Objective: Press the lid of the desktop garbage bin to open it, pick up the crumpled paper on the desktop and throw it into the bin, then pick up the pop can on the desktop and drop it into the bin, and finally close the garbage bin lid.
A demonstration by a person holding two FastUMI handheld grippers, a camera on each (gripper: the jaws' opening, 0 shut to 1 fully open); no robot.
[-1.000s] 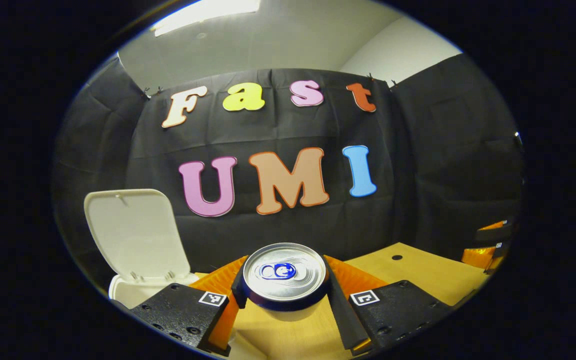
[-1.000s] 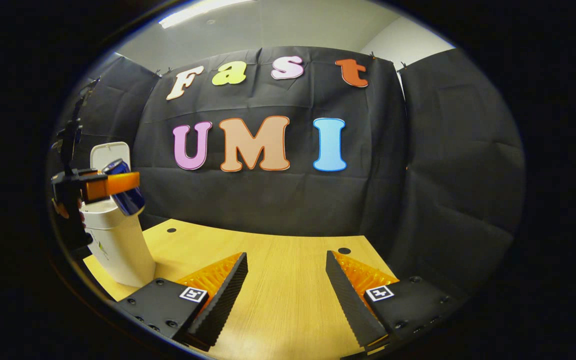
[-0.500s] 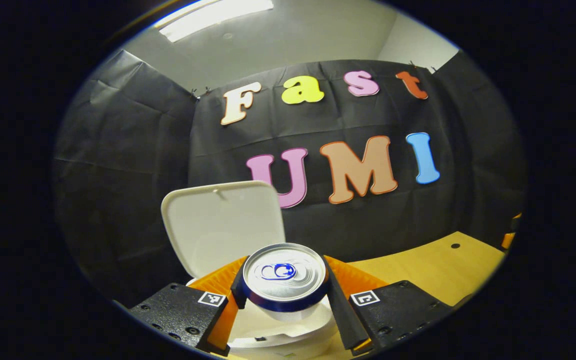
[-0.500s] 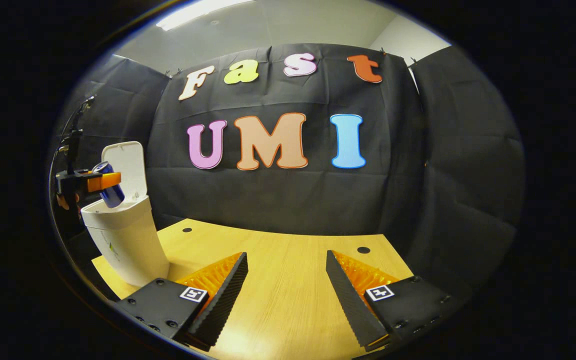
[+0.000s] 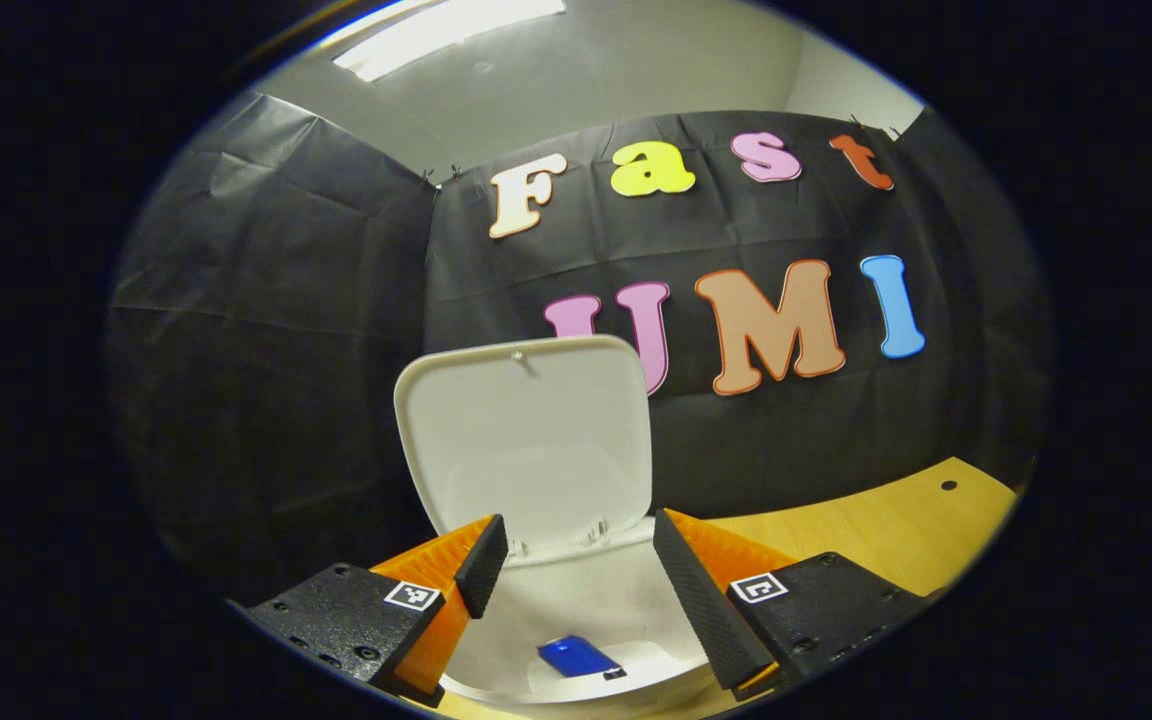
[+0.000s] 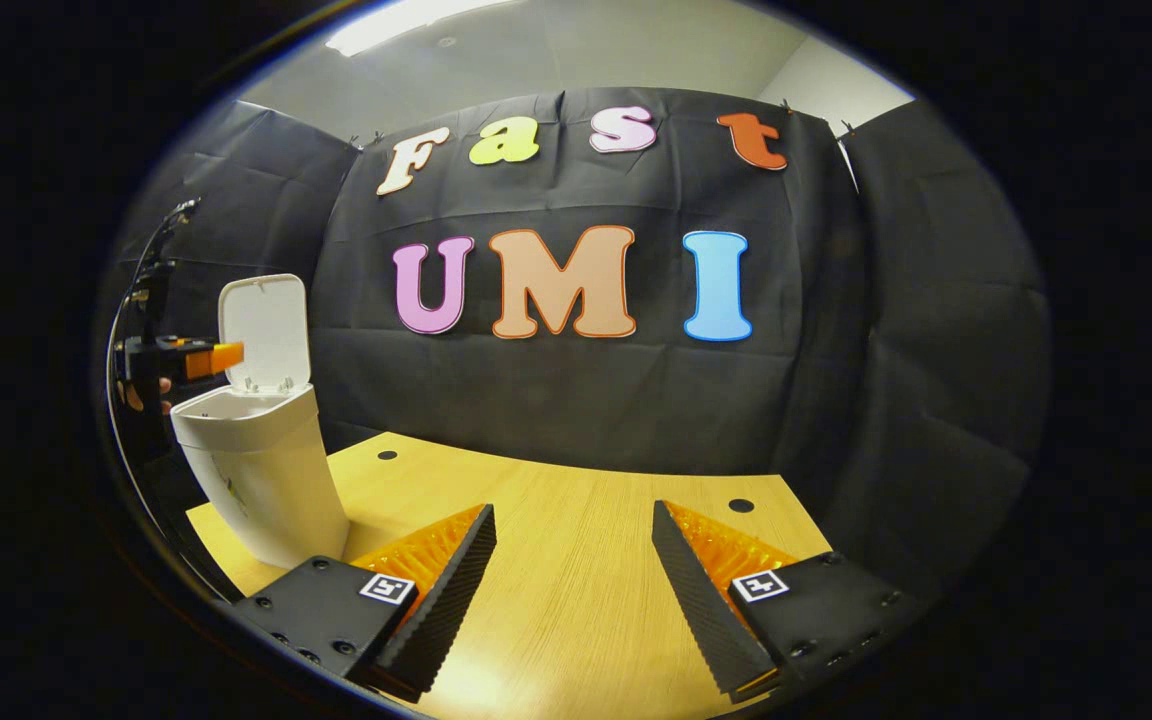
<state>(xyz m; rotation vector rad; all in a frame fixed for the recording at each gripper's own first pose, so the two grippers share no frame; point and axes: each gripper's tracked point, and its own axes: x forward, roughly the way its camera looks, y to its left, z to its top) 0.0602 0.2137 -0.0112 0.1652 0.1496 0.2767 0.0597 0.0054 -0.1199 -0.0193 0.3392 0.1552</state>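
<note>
1. Pop can [image 5: 577, 656] lies inside the garbage bin [image 5: 576, 610], below and between the left tongs [image 5: 576, 560], whose jaws stand apart, empty.
2. Lid [image 5: 528, 440] stands upright beyond them; closing remains.
3. Right tongs [image 6: 572, 560] apart, idle over the bench [image 6: 576, 520], well off from the bin.

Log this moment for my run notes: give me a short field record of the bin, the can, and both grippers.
bin: white desktop garbage bin on the wooden desktop
lid: lid open, standing upright
can: blue pop can lying inside the bin
left gripper: left gripper open, empty, above the bin's mouth
right gripper: right gripper open, empty, over the desktop, apart from the bin
step left: close the lid
</note>
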